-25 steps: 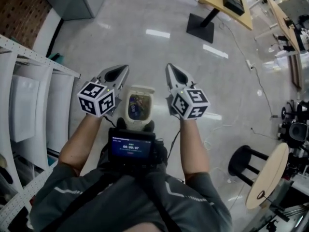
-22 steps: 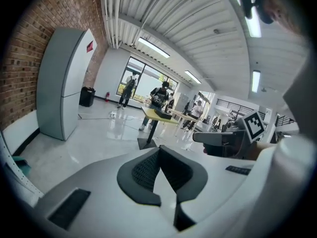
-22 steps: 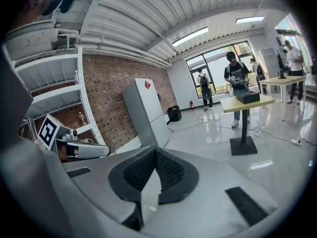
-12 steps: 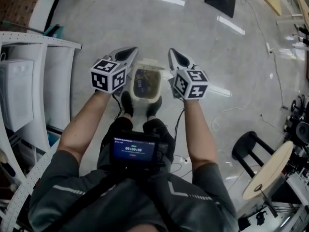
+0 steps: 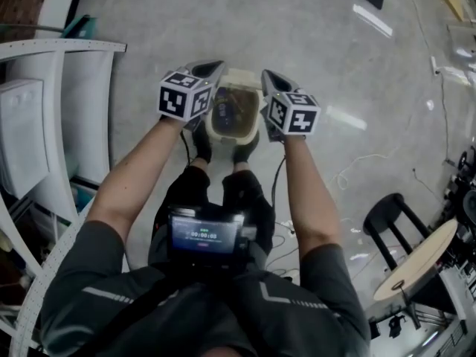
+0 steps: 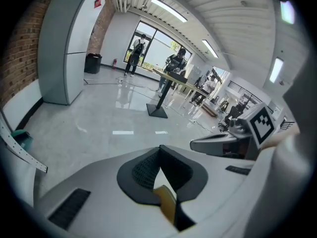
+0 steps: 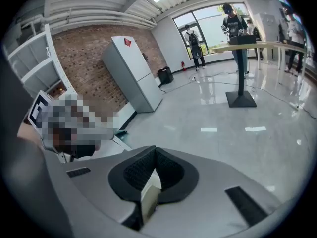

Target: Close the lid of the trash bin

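In the head view a small cream trash bin (image 5: 233, 113) stands on the grey floor just beyond the person's shoes. Its lid (image 5: 239, 76) is tipped up at the far side, and dark contents show inside. My left gripper (image 5: 213, 68) hovers over the bin's left rim and my right gripper (image 5: 265, 76) over its right rim, both pointing away from the person. In the left gripper view the left gripper (image 6: 159, 149) has its jaw tips touching, with nothing held. In the right gripper view the right gripper (image 7: 155, 150) is shut the same way.
A white shelf rack (image 5: 44, 125) runs along the left. A black stool (image 5: 387, 222) and a round wooden tabletop (image 5: 416, 262) stand at the right, with a cable (image 5: 357, 173) on the floor. Far off are a grey cabinet (image 7: 133, 73), desks and standing people.
The person has stepped up to the bin. Both grippers have moved forward and now flank its rim instead of hanging short of it. Their jaws stayed shut.
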The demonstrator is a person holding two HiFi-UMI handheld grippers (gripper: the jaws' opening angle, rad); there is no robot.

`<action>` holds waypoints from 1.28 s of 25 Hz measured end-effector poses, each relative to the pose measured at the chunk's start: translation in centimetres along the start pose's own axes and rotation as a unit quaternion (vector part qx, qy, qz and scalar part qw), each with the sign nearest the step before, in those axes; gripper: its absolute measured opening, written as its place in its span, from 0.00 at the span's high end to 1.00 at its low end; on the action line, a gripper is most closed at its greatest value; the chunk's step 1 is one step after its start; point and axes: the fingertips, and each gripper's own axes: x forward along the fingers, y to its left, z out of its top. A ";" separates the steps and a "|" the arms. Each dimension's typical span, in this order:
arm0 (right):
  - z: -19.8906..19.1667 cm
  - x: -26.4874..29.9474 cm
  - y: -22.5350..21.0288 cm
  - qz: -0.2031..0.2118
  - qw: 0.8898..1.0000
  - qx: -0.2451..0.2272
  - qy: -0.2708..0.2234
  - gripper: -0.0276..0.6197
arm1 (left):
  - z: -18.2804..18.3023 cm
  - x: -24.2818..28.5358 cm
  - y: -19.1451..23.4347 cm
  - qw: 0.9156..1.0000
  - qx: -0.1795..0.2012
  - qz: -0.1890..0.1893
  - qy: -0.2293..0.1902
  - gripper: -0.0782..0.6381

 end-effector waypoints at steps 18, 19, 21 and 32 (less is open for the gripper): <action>-5.3 1.4 -1.3 -0.029 0.998 0.050 0.029 0.94 | -6.7 2.7 1.0 0.995 -0.006 -0.003 0.097 0.90; -5.8 1.1 -1.2 -0.029 0.998 0.048 0.031 0.94 | -7.1 2.5 0.9 0.995 -0.008 -0.005 0.102 0.90; -6.7 0.6 -1.2 -0.029 0.998 0.050 0.038 0.94 | -8.1 2.1 0.7 0.994 -0.011 -0.007 0.108 0.90; -14.1 -1.7 0.5 -0.024 0.995 0.051 0.088 0.94 | -15.1 -0.4 -1.6 0.990 -0.025 -0.009 0.139 0.90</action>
